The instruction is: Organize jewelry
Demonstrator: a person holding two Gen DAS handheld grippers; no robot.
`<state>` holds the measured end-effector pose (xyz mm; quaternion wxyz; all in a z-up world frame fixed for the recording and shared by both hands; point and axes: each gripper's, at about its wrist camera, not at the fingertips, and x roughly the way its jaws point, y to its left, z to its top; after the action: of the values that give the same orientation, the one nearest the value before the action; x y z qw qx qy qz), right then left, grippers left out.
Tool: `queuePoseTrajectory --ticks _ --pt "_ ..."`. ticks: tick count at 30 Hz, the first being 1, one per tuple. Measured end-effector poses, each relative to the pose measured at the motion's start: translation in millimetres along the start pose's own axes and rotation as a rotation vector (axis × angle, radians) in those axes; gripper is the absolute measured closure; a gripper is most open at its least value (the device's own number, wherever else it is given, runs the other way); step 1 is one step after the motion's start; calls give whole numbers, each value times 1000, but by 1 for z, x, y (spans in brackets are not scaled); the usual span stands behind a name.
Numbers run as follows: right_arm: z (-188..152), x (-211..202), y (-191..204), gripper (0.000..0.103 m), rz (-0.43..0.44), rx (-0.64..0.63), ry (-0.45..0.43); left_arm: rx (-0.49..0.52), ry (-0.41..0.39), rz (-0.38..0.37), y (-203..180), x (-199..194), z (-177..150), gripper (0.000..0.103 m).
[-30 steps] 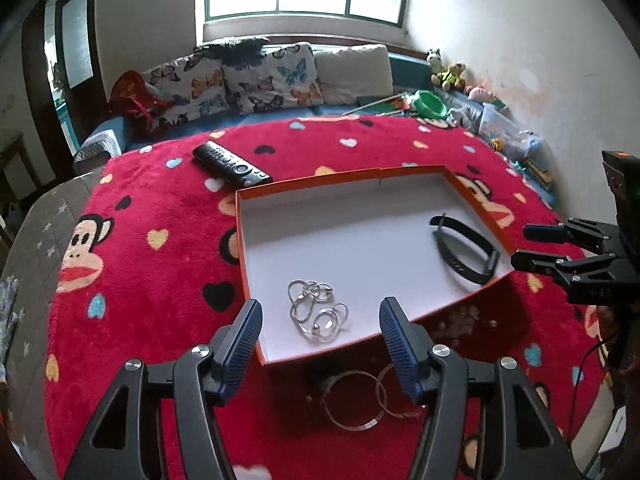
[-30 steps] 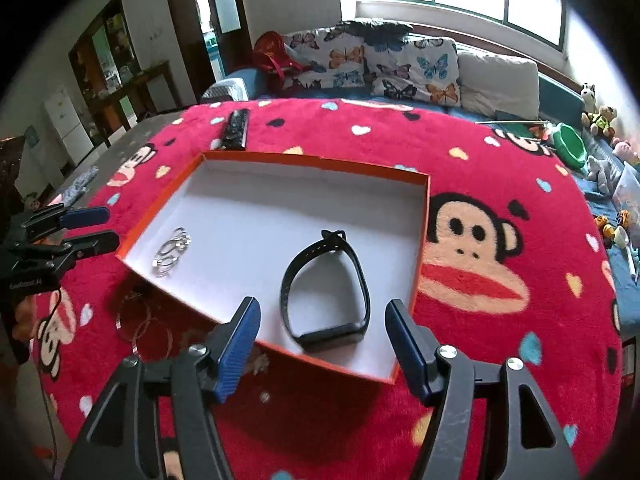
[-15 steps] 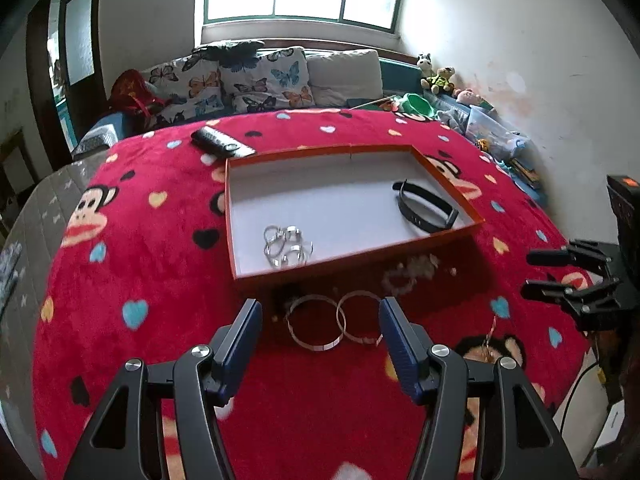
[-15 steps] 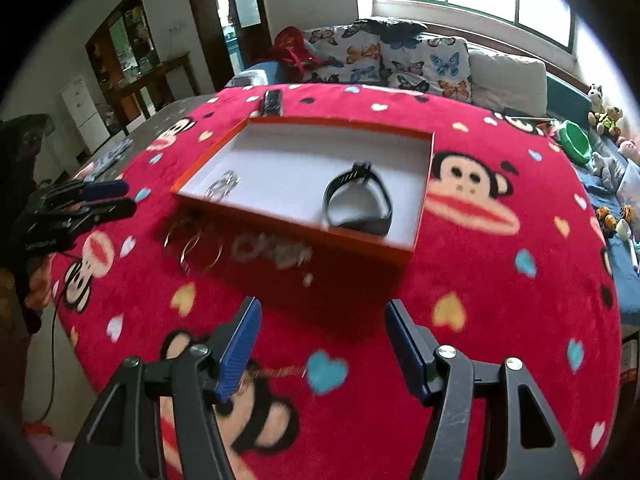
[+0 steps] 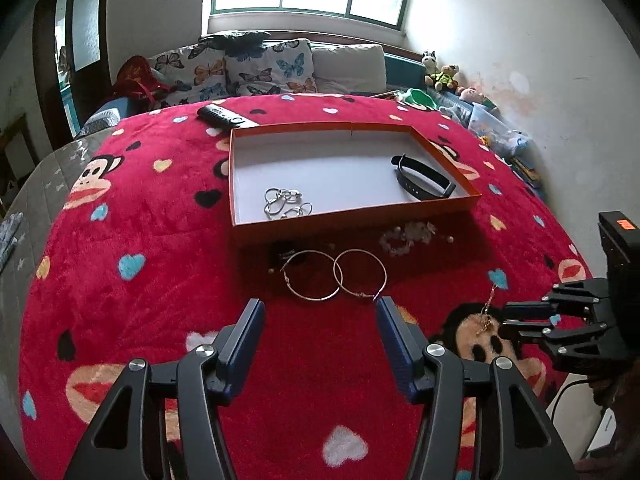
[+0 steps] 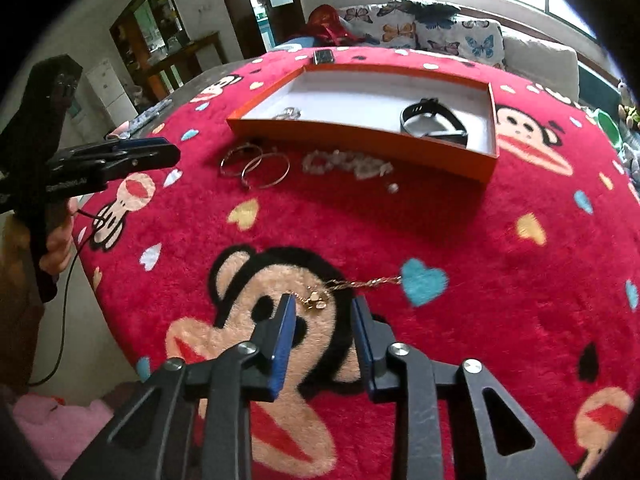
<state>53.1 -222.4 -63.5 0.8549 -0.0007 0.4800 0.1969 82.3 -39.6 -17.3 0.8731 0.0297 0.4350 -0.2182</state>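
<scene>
My count, from both wrist views:

- Orange box: one, far centre of the red blanket.
- Black band: one, right inside the box.
- Silver ring cluster: one tangle, left inside the box; I cannot count its rings.
- Large hoops: two, overlapping, just near of the box.
- Pale bead strand: one, right of the hoops.
- Gold chain: one, nearest.
- Remote: one, far left.
- Claws: two, left claw, right claw.
</scene>
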Motion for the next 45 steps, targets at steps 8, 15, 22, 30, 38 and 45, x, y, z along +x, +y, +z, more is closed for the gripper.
queuePoseTrajectory --ticks 8,15,22,30,38,45 --pt "-2 8 3 78 -6 19 5 -8 10 -8 3 4 -4 44" --pt "0 10 6 82 -35 32 -1 -2 19 -16 2 9 -6 45" --pt "-1 13 14 89 -80 -27 -5 0 28 -18 1 14 -8 45" --pt "-2 8 16 90 -75 -40 -19 6 30 -34 -2 17 -10 45" --pt "4 -16 14 90 -58 -23 -77 33 34 -64 -13 28 -8 47" --pt "13 -33 9 90 -56 -8 -131 17 30 -53 -7 41 7 53"
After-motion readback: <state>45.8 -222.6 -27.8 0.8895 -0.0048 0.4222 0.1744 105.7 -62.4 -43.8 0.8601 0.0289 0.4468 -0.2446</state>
